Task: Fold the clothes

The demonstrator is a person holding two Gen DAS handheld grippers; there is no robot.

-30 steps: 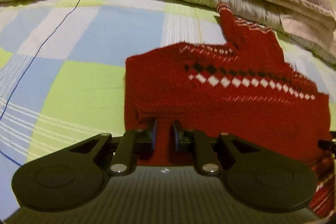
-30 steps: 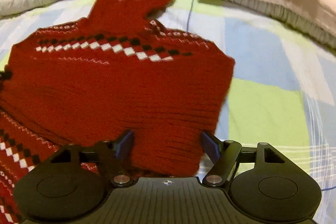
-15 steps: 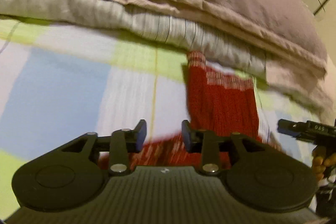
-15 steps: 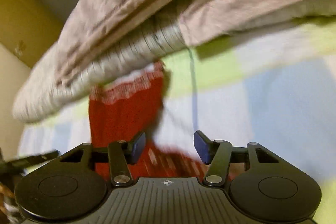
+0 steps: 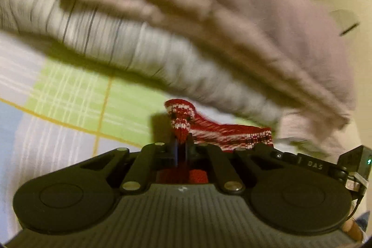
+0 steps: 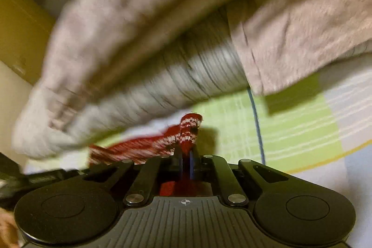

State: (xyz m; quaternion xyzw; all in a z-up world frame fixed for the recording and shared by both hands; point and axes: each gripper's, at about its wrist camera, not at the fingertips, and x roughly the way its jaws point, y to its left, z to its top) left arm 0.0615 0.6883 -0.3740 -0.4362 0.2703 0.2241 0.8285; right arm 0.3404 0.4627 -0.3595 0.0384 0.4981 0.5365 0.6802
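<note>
The red knitted sweater (image 5: 234, 134) with white pattern lies on the checked bed sheet (image 5: 69, 104), its far edge stretched between both grippers. My left gripper (image 5: 181, 143) is shut on the left corner of that striped edge, which bunches up above the jaws. In the right wrist view the sweater (image 6: 144, 148) runs off to the left, and my right gripper (image 6: 186, 155) is shut on its right corner. The right gripper's body (image 5: 325, 164) shows at the right edge of the left wrist view. Most of the sweater is hidden below the grippers.
A folded striped grey quilt (image 5: 139, 45) with a pinkish blanket (image 5: 232, 4) on top lies just beyond the sweater's edge. The same quilt (image 6: 186, 80) and blanket (image 6: 290, 27) fill the right wrist view. A wooden cabinet (image 6: 21, 34) stands at the far left.
Both grippers moved forward over the sweater to its far edge by the quilt, then shut on that edge's two corners. They were open half a second ago.
</note>
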